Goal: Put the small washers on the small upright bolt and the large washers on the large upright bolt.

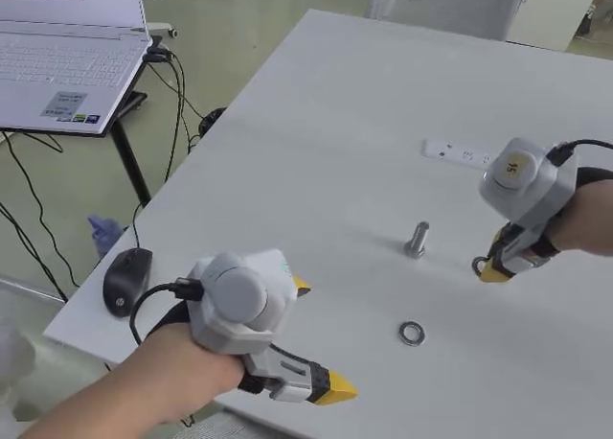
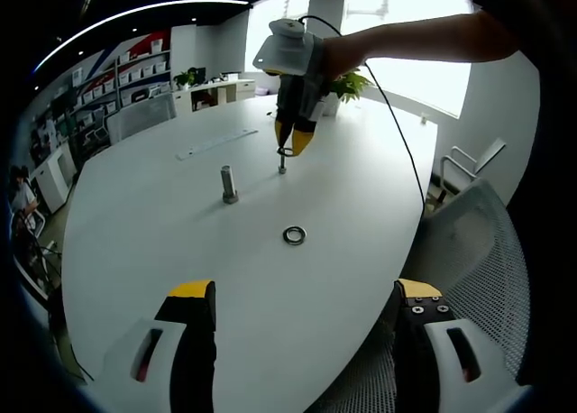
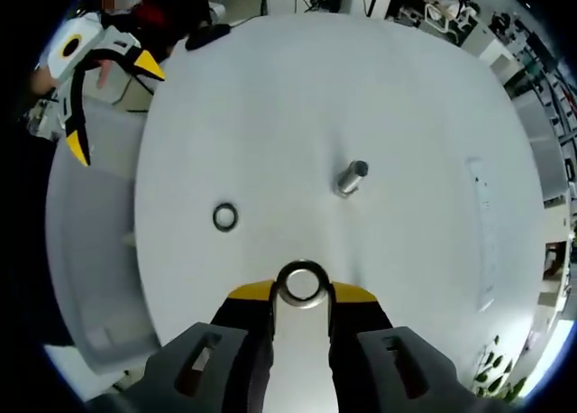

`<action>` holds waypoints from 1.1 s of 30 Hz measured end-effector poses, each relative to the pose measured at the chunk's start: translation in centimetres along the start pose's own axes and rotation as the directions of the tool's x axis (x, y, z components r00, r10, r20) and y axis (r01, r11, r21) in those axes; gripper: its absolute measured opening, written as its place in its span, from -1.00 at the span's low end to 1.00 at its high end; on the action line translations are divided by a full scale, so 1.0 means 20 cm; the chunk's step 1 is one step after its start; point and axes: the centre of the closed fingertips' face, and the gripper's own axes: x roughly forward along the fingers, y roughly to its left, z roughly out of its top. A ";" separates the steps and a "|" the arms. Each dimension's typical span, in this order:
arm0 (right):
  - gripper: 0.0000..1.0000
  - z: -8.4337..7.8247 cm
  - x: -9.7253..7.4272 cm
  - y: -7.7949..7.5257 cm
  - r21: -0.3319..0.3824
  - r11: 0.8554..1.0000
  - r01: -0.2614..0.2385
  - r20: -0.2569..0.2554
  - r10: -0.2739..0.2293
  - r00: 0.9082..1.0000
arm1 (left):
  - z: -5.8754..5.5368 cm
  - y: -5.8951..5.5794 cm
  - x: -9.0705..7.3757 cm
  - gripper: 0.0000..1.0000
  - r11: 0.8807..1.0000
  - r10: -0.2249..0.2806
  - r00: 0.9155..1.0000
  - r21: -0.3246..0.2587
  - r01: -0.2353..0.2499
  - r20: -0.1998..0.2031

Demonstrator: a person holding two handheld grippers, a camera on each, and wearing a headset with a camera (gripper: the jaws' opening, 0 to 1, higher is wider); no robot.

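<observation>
White tabletop [image 1: 316, 123], mostly bare, with room left around the hardware. Off its left edge, a laptop [image 1: 67, 60] on a separate stand, clear of the work. Toward the far edge, a flat white strip [image 1: 455, 153], purpose unclear.

At the near edge, left gripper [image 2: 305, 289]: wide open, nothing between the jaws, held back, probably within reach of the next pickup. Toward the right edge, right gripper [image 3: 303, 287]: closed on a washer [image 3: 281, 283], pinched by the rim at the very tips and held flat, hole clear of the jaws. A hold suited to dropping it over a shank.

At the near-left corner, a black mouse [image 1: 126, 278], idle.

About mid-tabletop, a bolt [image 1: 417, 240], head down and shank up, ready for rings from above. Directly under the right gripper's tips in the left gripper view, a thin upright stub [image 2: 282, 167], likely the small bolt but too small to be sure.

Between the bolt and the near edge, a loose washer [image 1: 412, 334], lying flat, well apart from both grippers, not yet on anything. By the look of it: one washer about to go on, one left to fetch.
</observation>
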 end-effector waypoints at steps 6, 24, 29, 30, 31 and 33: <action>-0.56 0.05 -0.02 -0.08 -0.004 1.000 0.009 0.005 -0.009 1.000 | 0.00 0.00 0.00 0.61 1.000 0.001 1.000 -0.002 -0.001 0.003; -0.56 0.23 0.03 -0.22 0.004 1.000 0.020 0.033 -0.020 0.999 | -0.01 0.00 0.01 0.61 1.000 -0.006 1.000 0.000 0.006 0.005; -0.56 0.26 0.06 -0.24 -0.013 1.000 0.021 0.014 -0.021 1.000 | 0.00 0.01 0.01 0.60 1.000 -0.005 1.000 -0.002 0.005 0.005; -0.56 0.26 0.07 -0.25 -0.015 1.000 0.022 0.011 -0.022 1.000 | 0.00 0.01 0.01 0.60 1.000 -0.004 1.000 -0.003 0.004 0.007; -0.56 0.27 0.07 -0.25 -0.014 1.000 0.022 0.011 -0.022 1.000 | 0.00 0.01 0.01 0.60 1.000 -0.004 1.000 -0.004 0.004 0.009; -0.56 0.29 0.07 -0.26 -0.017 1.000 0.020 0.013 -0.019 1.000 | 0.00 0.01 0.01 0.60 1.000 -0.003 1.000 -0.006 0.003 0.011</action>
